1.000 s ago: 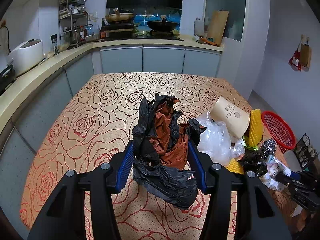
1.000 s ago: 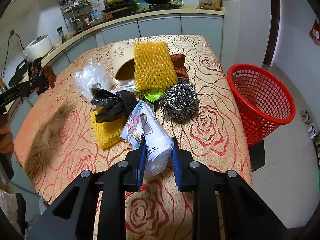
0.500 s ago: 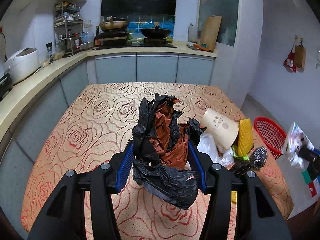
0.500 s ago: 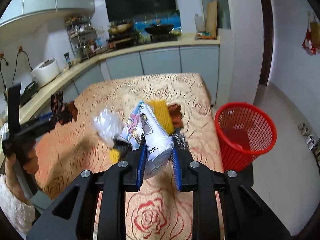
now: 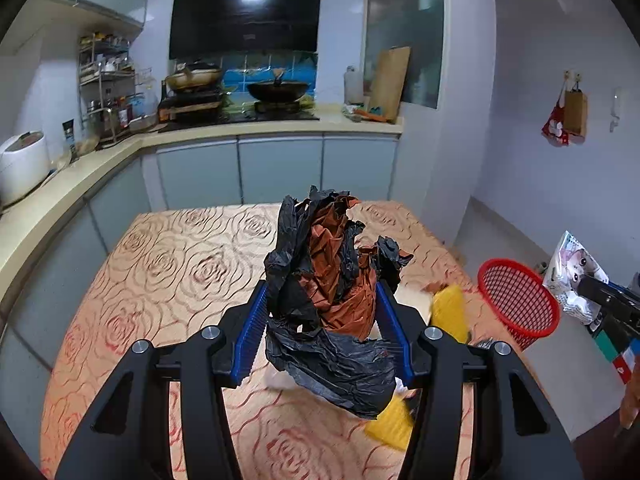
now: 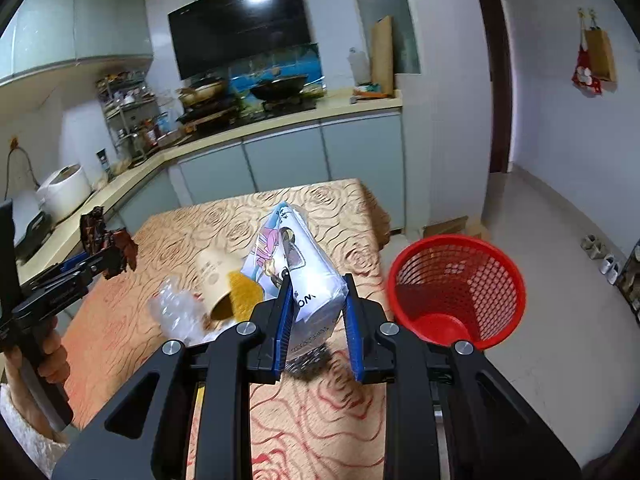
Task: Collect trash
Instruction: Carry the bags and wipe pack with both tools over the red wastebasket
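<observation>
The left claw [image 5: 326,332] is clamped on a crumpled wad of black and brown plastic bags [image 5: 332,292], its blue-padded fingers [image 5: 253,334] pressing the wad from both sides and holding it in the air above the worktop [image 5: 168,264], which wears a tan cloth printed with roses. The right claw [image 6: 318,318] grips a white tissue pack [image 6: 298,268] printed with a cartoon figure, and holds it lifted above the worktop's right edge, beside the red mesh basket [image 6: 456,286]. That basket stands on the tiled floor [image 6: 560,264] just off the worktop's right edge, upright and open at the top. Left of the basket, on the worktop, lies the remaining litter: a paper cup [image 6: 214,280] on its side, a piece of yellow foam netting [image 6: 242,292] touching the cup, a clump of clear plastic film [image 6: 176,312] to the left of the cup, and a steel scrubber [image 6: 310,360] partly hidden under the right claw. From the left wrist view a second yellow foam piece [image 5: 390,420] shows below the held wad.
</observation>
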